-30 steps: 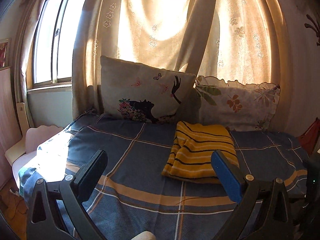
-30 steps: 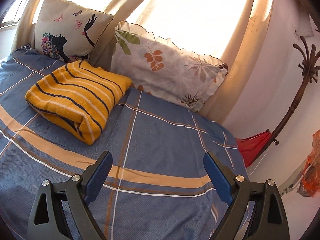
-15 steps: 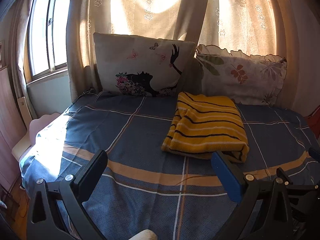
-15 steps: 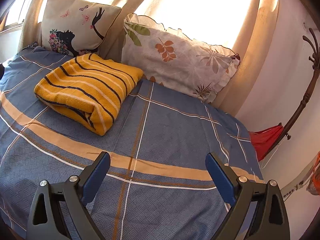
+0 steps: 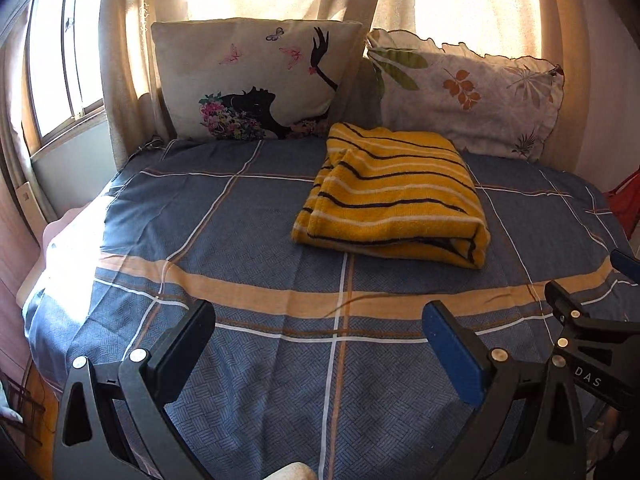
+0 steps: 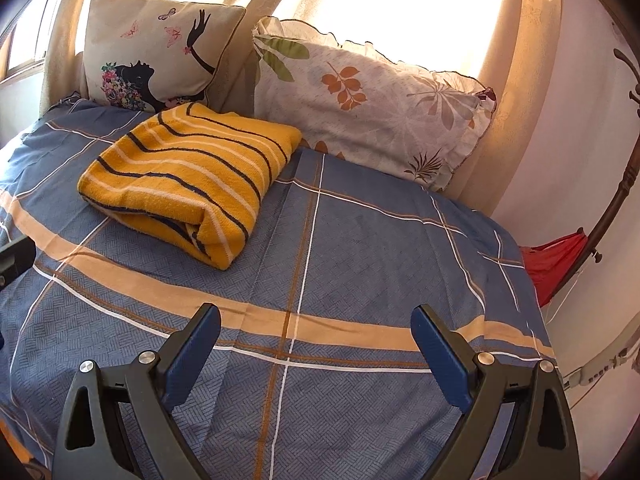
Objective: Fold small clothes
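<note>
- Over the last second both cameras have tipped downward and drawn in: the left wrist view showed mostly curtain and window before and now shows mostly bed, and the yellow striped garment (image 5: 390, 192) fills more of each picture.
- The garment itself has not shifted on the blue checked bedspread (image 5: 240, 240). It lies folded into a thick rectangle at the far side, just in front of the silhouette cushion (image 5: 256, 80) and the leaf-print pillow (image 5: 464, 88).
- The left gripper (image 5: 320, 344) hangs over the near part of the bed, jaws spread wide and empty.
- The right gripper (image 6: 316, 344) is likewise spread and holds nothing; in the right wrist view the garment lies far and to the left of it.
- Part of the right gripper shows at the right edge of the left wrist view, so the two sit close together.
- Judgement: the fold looks finished, and neither claw touches the cloth; I read this as a closing look or an approach for one more tidy.
</note>
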